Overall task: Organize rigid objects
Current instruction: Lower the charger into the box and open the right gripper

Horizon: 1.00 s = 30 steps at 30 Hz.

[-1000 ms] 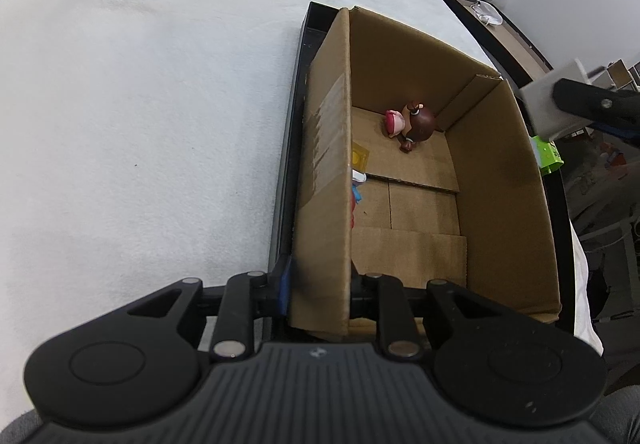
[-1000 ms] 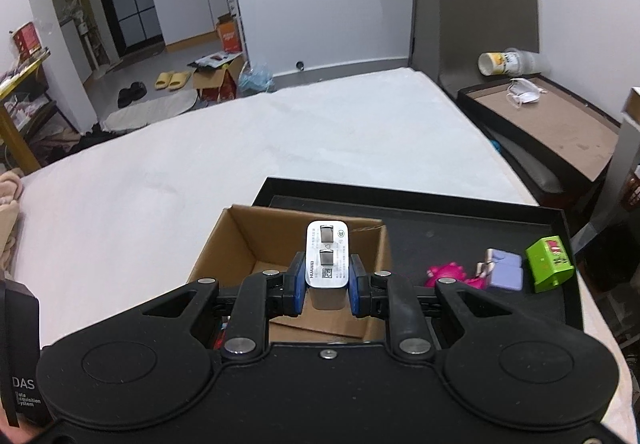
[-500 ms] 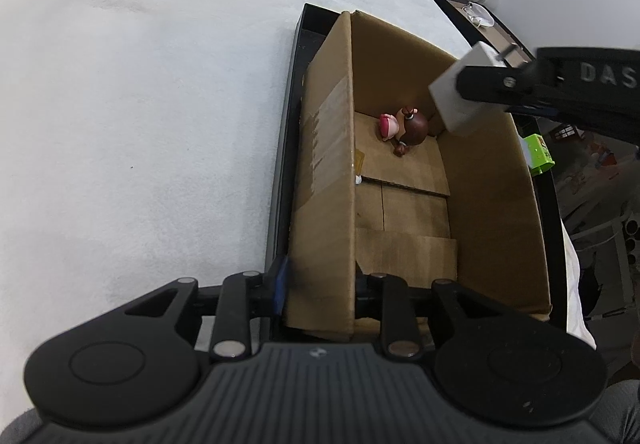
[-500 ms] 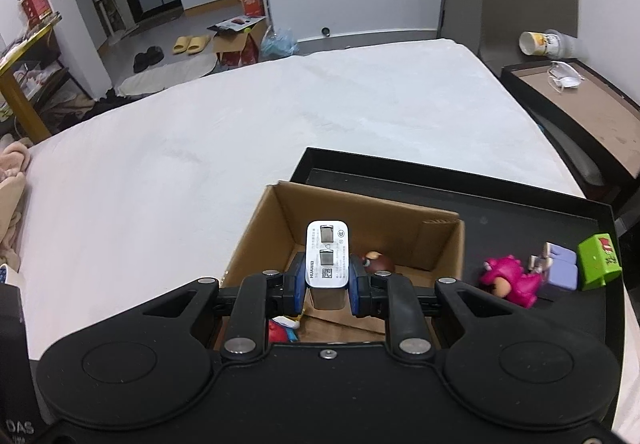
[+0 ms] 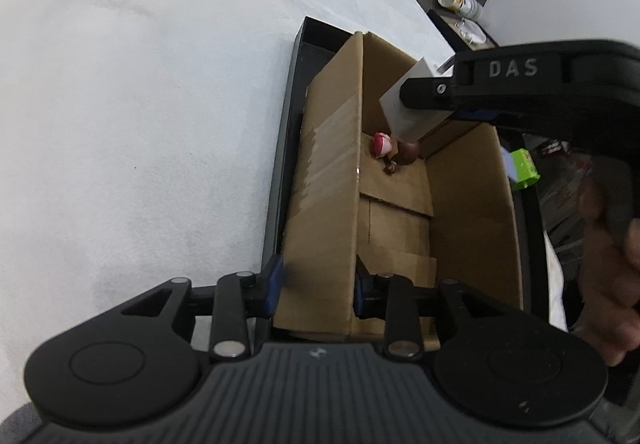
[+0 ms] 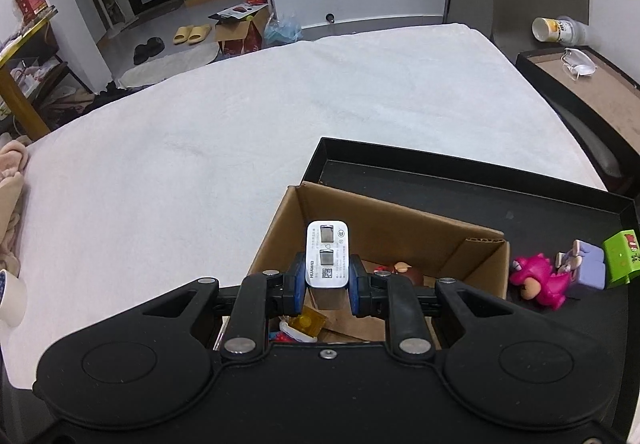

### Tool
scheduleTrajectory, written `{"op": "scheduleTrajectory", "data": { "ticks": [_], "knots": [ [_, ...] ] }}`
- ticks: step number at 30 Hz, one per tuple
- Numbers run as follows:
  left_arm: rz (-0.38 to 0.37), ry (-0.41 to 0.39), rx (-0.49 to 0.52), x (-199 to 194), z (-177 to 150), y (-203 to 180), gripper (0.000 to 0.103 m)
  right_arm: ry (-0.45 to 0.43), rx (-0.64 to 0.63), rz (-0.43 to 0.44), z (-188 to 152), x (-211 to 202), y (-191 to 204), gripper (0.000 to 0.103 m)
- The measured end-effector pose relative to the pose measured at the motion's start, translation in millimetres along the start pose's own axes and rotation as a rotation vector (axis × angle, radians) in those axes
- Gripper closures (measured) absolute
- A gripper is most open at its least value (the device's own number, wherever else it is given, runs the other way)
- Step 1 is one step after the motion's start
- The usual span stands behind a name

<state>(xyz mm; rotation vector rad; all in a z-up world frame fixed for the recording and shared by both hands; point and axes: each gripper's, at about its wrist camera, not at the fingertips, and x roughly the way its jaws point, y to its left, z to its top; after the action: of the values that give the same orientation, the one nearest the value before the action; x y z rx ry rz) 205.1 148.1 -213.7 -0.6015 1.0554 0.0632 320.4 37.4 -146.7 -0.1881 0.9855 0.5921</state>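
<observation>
My right gripper (image 6: 327,286) is shut on a white charger plug (image 6: 327,260) and holds it above the open cardboard box (image 6: 404,222). In the left wrist view the plug (image 5: 408,112) hangs over the box's far end. My left gripper (image 5: 318,286) is shut on the box's near left wall (image 5: 324,204). A brown and pink figurine (image 5: 394,152) lies on the box floor. A pink dinosaur toy (image 6: 540,280), a lilac toy (image 6: 586,268) and a green block (image 6: 622,258) lie in the black tray (image 6: 460,174) beside the box.
The tray and box sit on a white cloth-covered table (image 6: 240,116). A yellow piece (image 6: 308,324) and a red-blue item lie in the box's near corner. A side table (image 6: 584,84) with a mask and cup stands to the right.
My right gripper has carried the charger plug leftward over the box and lower toward its opening. My left gripper keeps its hold on the box wall.
</observation>
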Motion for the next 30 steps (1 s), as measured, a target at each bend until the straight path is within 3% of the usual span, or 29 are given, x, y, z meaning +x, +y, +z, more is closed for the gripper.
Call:
{"op": "scheduleTrajectory", "data": {
  "ticks": [9,19,25,30],
  "knots": [
    [-0.004,-0.014,0.01,-2.7,-1.5,-1.5,0.076,0.006,-0.017,0.018,6.3,5.0,5.1,0.08],
    [0.004,-0.02,0.018,2.0,-0.1,-5.1,0.076,-0.027,-0.05,0.011,-5.1,-27.6,-10.0,0.079],
    [0.015,-0.024,0.025,2.0,-1.0,-7.5,0.076,-0.045,-0.068,-0.009,-17.5,-48.3,-30.7,0.062],
    [0.025,-0.024,0.03,2.4,-0.8,-9.5,0.076,-0.078,-0.054,-0.032,-26.3,-60.6,-50.4,0.042]
  ]
}}
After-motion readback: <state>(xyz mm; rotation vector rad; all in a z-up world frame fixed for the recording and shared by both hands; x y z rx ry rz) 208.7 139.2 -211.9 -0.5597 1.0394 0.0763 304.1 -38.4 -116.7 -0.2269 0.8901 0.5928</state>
